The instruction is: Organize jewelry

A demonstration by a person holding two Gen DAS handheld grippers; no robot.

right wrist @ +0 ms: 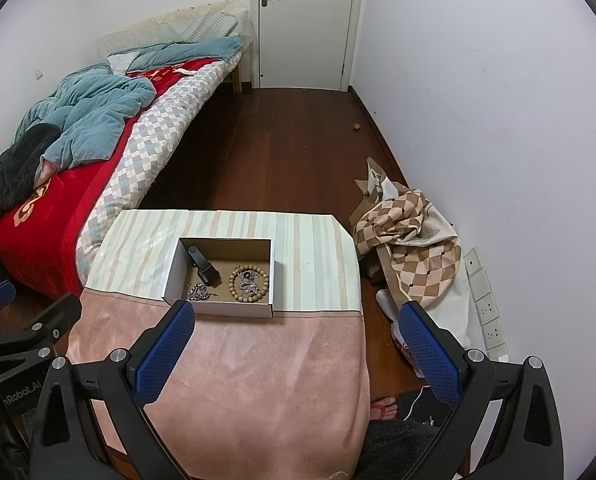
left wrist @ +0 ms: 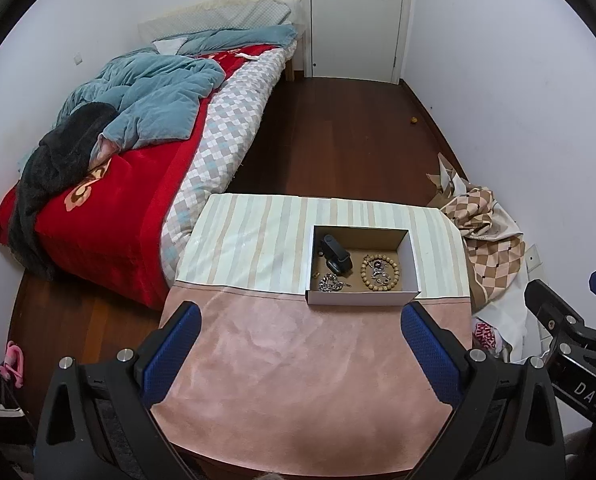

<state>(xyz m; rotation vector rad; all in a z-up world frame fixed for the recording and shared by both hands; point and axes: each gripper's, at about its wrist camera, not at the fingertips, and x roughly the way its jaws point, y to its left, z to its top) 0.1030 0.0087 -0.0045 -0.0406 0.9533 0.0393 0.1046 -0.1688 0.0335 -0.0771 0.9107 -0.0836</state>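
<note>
A shallow white box sits on the tabletop at the seam where the pink cloth meets the striped one, and all the jewelry lies inside it: a black watch band at the back left, a silver chain at the front left, and a ring of wooden beads on the right with a small dark trinket in its middle.

The box lies straight ahead of both tools and well apart from them, its long side running left to right across their line of reach. From the left tool the box is ahead and a little right; from the right tool it is ahead and to the left. Neither looks clearly nearer.

Both tools are released, fingers spread wide, grasping nothing, hovering over the pink cloth. Nothing lies loose on the tabletop, so the sorting looks largely done.
</note>
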